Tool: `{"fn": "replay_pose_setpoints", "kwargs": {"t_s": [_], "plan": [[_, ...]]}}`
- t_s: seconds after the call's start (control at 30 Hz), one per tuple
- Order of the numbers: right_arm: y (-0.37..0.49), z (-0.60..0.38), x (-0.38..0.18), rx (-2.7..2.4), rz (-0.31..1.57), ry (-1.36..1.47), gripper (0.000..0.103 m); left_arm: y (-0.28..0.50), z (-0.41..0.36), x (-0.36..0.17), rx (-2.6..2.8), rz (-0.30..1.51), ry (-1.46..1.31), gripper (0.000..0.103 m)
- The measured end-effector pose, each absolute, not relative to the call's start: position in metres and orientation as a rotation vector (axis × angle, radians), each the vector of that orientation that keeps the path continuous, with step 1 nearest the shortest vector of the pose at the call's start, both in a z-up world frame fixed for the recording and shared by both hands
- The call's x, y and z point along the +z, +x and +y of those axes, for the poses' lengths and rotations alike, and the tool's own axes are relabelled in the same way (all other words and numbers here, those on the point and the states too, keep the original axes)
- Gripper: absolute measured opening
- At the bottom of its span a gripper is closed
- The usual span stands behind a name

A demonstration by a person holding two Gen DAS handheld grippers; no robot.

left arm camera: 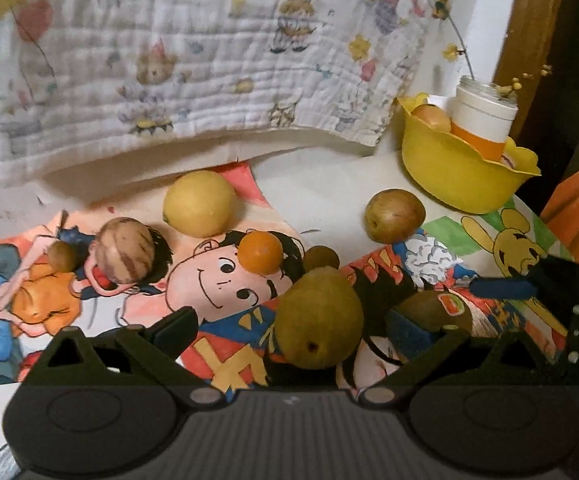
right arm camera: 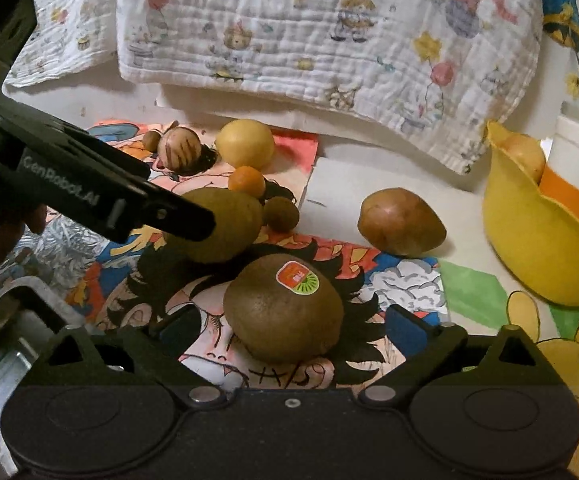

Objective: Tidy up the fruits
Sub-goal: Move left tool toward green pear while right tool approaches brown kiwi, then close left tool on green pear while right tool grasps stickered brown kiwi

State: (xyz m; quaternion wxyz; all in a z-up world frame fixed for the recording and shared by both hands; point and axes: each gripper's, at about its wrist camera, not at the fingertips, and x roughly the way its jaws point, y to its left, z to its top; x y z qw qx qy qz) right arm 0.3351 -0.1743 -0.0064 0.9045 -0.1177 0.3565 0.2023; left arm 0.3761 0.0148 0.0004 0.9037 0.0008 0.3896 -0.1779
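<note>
Kiwi (right arm camera: 283,310) crowded by pear (right arm camera: 219,226); yellow bowl (right arm camera: 537,256) apart.

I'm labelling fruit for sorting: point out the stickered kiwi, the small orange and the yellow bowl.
kiwi (right arm camera: 285,312), right wrist view, on its brown skin below the sticker.
small orange (left arm camera: 260,253), left wrist view, middle of its peel.
yellow bowl (left arm camera: 449,168), left wrist view, on its outer wall.

Kiwi (right arm camera: 283,312): matt fuzzy brown skin, glossy sticker on top. Pear (left arm camera: 319,318): dull, finely speckled skin. Lemon (left arm camera: 199,203): smooth, slight sheen. Bowl (left arm camera: 461,178): glossy yellow plastic. Cloth (left arm camera: 193,60): quilted, crinkled, printed cotton-like fabric. Mats (right arm camera: 405,288): flat printed paper. Gripper bodies: matt black plastic.
</note>
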Motion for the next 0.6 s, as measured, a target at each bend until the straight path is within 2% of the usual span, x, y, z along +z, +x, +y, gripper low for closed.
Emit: {"fn": "replay_pose_setpoints", "kwargs": {"t_s": [0.2, 0.4, 0.53, 0.6], "plan": [[0.342, -0.17, -0.016, 0.412, 0.743, -0.249, 0.085, 0.388, 0.012, -0.01, -0.401, 0.831, -0.029, 0.095], [0.344, -0.169, -0.02, 0.418, 0.735, -0.246, 0.077, 0.394, 0.01, -0.015, -0.426, 0.851, -0.063, 0.08], [0.346, -0.168, -0.021, 0.423, 0.731, -0.242, 0.076, 0.396, 0.009, -0.019, -0.439, 0.869, -0.072, 0.069], [0.346, -0.168, -0.022, 0.427, 0.731, -0.241, 0.076, 0.397, 0.01, -0.021, -0.442, 0.878, -0.088, 0.068]]}}
